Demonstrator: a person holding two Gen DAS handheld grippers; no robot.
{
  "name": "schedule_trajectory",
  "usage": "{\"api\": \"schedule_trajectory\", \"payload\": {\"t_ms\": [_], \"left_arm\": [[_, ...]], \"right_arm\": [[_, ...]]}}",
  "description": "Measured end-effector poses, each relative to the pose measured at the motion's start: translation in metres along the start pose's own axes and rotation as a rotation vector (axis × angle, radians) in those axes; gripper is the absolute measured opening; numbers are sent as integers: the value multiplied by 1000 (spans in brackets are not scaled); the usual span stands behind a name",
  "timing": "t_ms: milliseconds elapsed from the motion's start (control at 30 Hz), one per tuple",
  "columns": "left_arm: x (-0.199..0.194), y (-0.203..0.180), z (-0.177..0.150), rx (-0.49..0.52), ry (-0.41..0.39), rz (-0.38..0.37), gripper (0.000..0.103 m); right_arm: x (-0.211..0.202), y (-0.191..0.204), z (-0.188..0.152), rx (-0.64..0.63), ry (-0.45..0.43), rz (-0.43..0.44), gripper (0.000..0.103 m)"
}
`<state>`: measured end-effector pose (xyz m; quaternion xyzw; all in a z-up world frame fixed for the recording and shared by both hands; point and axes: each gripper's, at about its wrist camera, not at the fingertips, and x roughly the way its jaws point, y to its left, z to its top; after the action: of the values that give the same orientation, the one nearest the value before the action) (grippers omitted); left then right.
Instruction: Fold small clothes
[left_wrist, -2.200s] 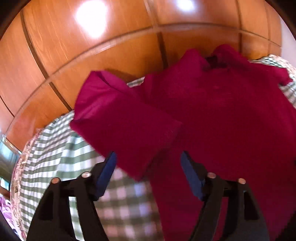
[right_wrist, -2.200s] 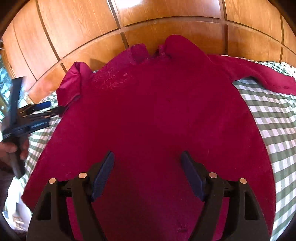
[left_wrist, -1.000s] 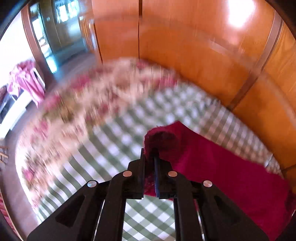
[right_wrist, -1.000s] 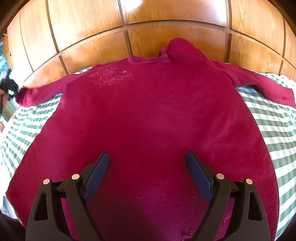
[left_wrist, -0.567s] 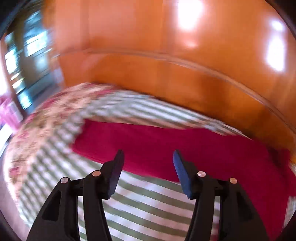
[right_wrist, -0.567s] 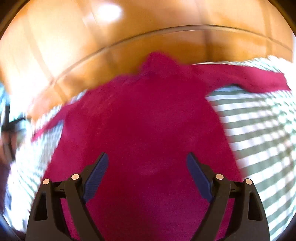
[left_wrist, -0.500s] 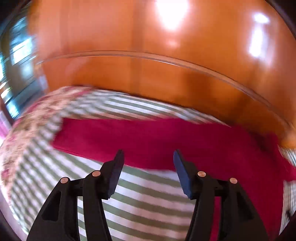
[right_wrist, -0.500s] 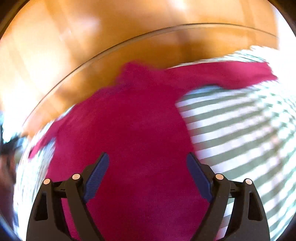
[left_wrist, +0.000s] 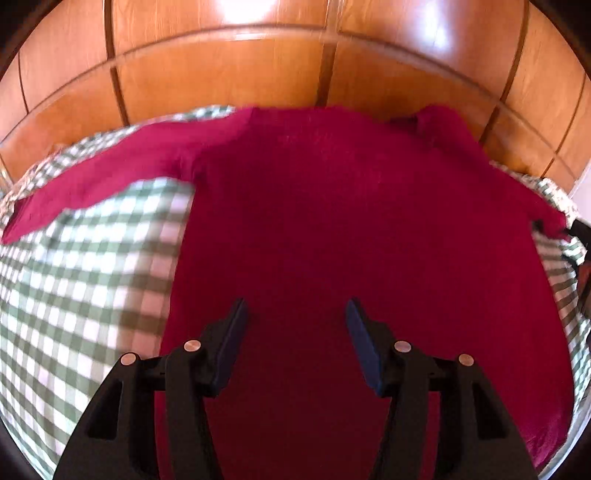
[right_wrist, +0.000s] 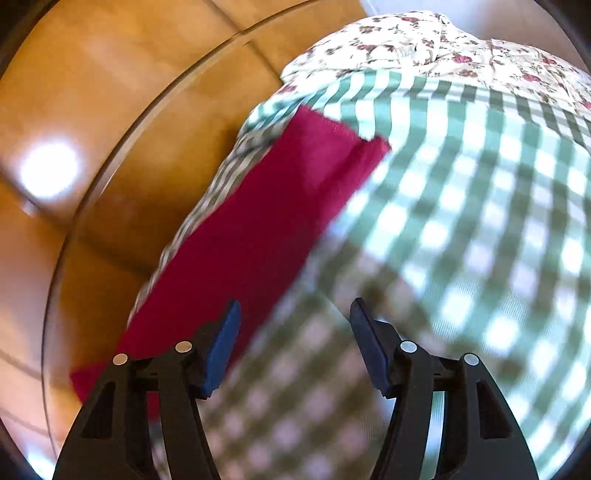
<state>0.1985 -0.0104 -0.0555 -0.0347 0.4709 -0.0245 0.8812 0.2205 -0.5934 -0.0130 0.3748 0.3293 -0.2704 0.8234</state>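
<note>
My left gripper (left_wrist: 293, 325) has let go of the left sleeve (left_wrist: 99, 184), leaving the red sweater (left_wrist: 351, 240) flat on the checked cloth (left_wrist: 81, 295), jaws spread empty, while my right gripper (right_wrist: 294, 325), jaws closing on nothing yet, swings toward the right sleeve (right_wrist: 273, 206), so folding can start.

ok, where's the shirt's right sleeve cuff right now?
In the right wrist view the sleeve cuff lies flat on the green checked cloth, up and left of centre near the wooden panel, well ahead of the right tool, untouched.
</note>
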Motion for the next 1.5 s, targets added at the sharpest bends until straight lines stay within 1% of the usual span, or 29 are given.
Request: {"api": "schedule_trajectory", "payload": {"t_ms": [33,100,133,167,233,267,333,367,433,500,533,600,633,667,700,733,800,833,967,1067,1133,1167,1200,1267,1333,1367,1400,1467,1500], "left_arm": [[-1,-2,-2,-3,-3,1,56],[-2,-4,-7,3,-15,10,58],[-1,-8,-8,3,-18,13,59],[0,-9,-9,-1,-19,16,59],[2,-7,-11,-9,-17,15,60],[2,-6,-11,-13,-18,14,61],[5,-3,-11,-22,-20,6,62],[6,-3,-12,-23,-22,5,63],[7,-3,-14,-19,-26,4,64],[6,-3,-14,-17,-23,0,65],[6,-3,-13,-17,-19,-3,65],[2,0,-11,-21,-11,-8,66],[-4,4,-10,-29,-13,-6,68],[-10,9,-11,-38,-22,2,69],[-18,16,-14,-48,-34,15,70],[-22,20,-16,-55,-39,19,70],[-34,36,-25,-87,-45,33,70],[-40,46,-30,-103,-46,44,70],[-61,80,-56,-149,-31,68,70],[-70,94,-74,-162,-12,44,69],[-74,96,-89,-157,4,6,67],[-75,96,-96,-145,18,-20,61],[-74,94,-102,-133,29,-30,54],[-75,88,-113,-103,31,-35,49],[-80,83,-122,-76,23,-53,40],[-80,80,-123,-73,21,-60,31],[-81,79,-126,-70,22,-76,17],[-83,76,-127,-65,21,-84,7],[-86,75,-128,-63,15,-84,5]], "right_arm": [[5,2,6,1,-8,-12,61],[12,6,16,-19,-14,-35,53],[15,10,19,-52,-7,-56,33],[17,15,20,-82,-3,-73,10],[5,21,22,-181,-35,-119,6],[-8,20,23,-215,-85,-149,6],[-18,-3,25,-184,-119,-204,5],[-18,-21,24,-143,-99,-237,5],[-14,-35,17,-130,-46,-220,5],[-18,-38,9,-140,-55,-202,5],[-20,-41,7,-119,-57,-194,7],[-29,-44,2,-97,-52,-193,18],[-32,-41,4,-99,-48,-187,39],[-41,-39,-1,-100,-52,-165,74],[-49,-40,-3,-102,-65,-159,82],[-54,-37,-6,-119,-71,-156,83],[-65,-27,-26,-173,-20,-99,83],[-67,-22,-34,-195,13,-75,83],[-87,-5,-97,-316,169,74,83],[-110,7,-146,-410,262,181,83],[-130,12,-180,-469,320,236,83],[-138,13,-192,-490,347,259,77],[-143,13,-202,-511,369,268,74],[-158,14,-224,-565,397,287,66],[-174,14,-251,-638,424,283,58],[-182,15,-265,-683,429,277,48],[-185,13,-275,-724,434,268,40],[-193,16,-284,-801,397,228,13],[-199,16,-287,-821,389,223,9]]}}
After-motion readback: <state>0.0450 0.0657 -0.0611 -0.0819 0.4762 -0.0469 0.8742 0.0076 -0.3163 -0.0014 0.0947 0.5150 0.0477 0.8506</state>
